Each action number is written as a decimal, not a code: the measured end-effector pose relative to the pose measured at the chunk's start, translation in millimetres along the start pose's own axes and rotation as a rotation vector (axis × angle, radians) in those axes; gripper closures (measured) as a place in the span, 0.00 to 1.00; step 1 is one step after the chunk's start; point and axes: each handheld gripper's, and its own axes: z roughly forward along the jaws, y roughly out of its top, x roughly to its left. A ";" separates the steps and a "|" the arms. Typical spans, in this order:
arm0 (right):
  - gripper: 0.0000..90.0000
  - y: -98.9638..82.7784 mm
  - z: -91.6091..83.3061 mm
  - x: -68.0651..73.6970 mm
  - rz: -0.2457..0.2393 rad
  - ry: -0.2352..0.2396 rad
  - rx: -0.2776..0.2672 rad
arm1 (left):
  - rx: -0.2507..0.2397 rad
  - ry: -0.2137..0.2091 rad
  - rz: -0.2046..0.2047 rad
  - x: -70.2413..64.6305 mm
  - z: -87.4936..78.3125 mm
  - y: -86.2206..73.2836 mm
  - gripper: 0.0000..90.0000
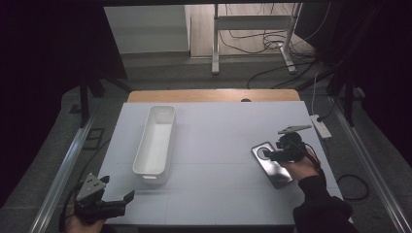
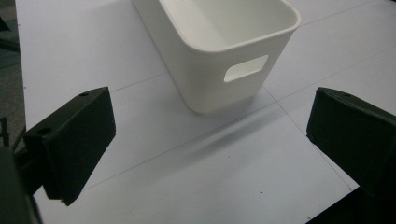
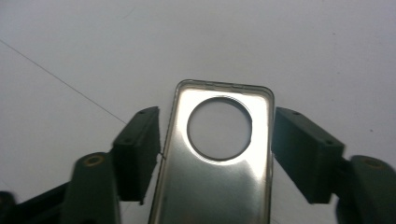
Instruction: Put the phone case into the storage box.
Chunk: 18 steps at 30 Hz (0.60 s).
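A: Where does the metal plate [image 1: 272, 164] lie, taking the white bin [image 1: 156, 143] as the landmark?

B: Flat on the white table [image 1: 214, 145], well to the right of the bin and about level with its near half. The plate's long axis runs diagonally, with the end bearing the round hole turned toward the bin.

A: And the right gripper [image 1: 273, 154]?

B: It sits right over that holed end, so the right hand [image 1: 302, 167] is by far the nearer one. The left gripper [image 1: 127, 200] hangs at the table's near edge, below and left of the bin, well apart from the plate.

A: What does the right gripper view add?

B: The high view hides the jaws' gap. In the right gripper view the plate [image 3: 217, 158] runs straight up between the 2 jaws, which stand fairly wide, 1 on each long edge; the left one looks just beside the rim, the right one clear. Neither seems to press, so nothing is held.

A: And the left gripper view?

B: There the jaws stand wide with nothing between them, and the bin's [image 2: 224, 56] short end with its handle slot lies straight ahead.
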 end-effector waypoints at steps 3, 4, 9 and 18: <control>0.17 -1.2 0.4 -3.4 0.003 -0.010 0.016 | 0.000 0.000 0.000 0.0 0.0 0.0 0.02; 0.14 -1.6 0.7 -4.2 0.001 -0.016 0.020 | 0.000 0.000 0.001 -0.1 0.0 0.0 0.02; 0.03 -5.6 2.5 -9.3 0.015 -0.037 0.032 | 0.000 0.001 0.004 -0.1 0.0 0.0 0.02; 0.09 -8.1 6.3 -20.0 0.041 -0.041 0.071 | 0.002 0.001 0.006 -0.3 0.3 0.1 0.02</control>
